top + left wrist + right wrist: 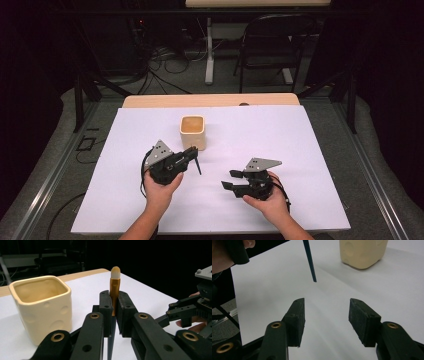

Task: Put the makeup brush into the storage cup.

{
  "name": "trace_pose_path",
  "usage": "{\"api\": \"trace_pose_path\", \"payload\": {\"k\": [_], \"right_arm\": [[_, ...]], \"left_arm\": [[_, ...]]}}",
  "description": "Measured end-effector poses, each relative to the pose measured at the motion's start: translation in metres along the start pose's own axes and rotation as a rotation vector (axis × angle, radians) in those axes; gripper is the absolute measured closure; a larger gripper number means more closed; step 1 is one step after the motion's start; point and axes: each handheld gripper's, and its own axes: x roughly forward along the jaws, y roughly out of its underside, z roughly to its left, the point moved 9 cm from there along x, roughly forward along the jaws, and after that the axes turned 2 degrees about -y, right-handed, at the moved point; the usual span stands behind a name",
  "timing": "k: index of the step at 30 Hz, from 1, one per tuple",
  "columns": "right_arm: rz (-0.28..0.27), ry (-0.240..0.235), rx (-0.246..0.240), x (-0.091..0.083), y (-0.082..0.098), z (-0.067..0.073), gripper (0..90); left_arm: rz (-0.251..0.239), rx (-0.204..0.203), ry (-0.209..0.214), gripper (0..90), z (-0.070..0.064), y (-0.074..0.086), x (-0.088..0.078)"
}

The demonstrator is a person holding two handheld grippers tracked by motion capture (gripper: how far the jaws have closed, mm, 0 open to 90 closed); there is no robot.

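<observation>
Cream cup [192,131] sits toward the surface's [310,150] far edge. We clamp a gold-ferruled brush [114,290] in our left tool [191,156]. Our right tool [231,179] gapes wide, nearer the front edge.

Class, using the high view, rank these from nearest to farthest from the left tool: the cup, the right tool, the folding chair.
1. Cup: just beyond the left tool, on the white sheet.
2. Right tool: across the sheet to the right, jaws apart.
3. Folding chair: far back on the floor, beyond the table's far edge.
</observation>
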Motion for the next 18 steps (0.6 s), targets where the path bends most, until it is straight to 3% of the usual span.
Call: {"api": "trace_pose_path", "payload": {"k": [18], "right_arm": [[-0.007,0.004,0.002,-0.001,0.0,-0.001,47.1]], "left_arm": [[-0.02,-0.012,-0.016,83.5,0.008,-0.015,0.004]]}}
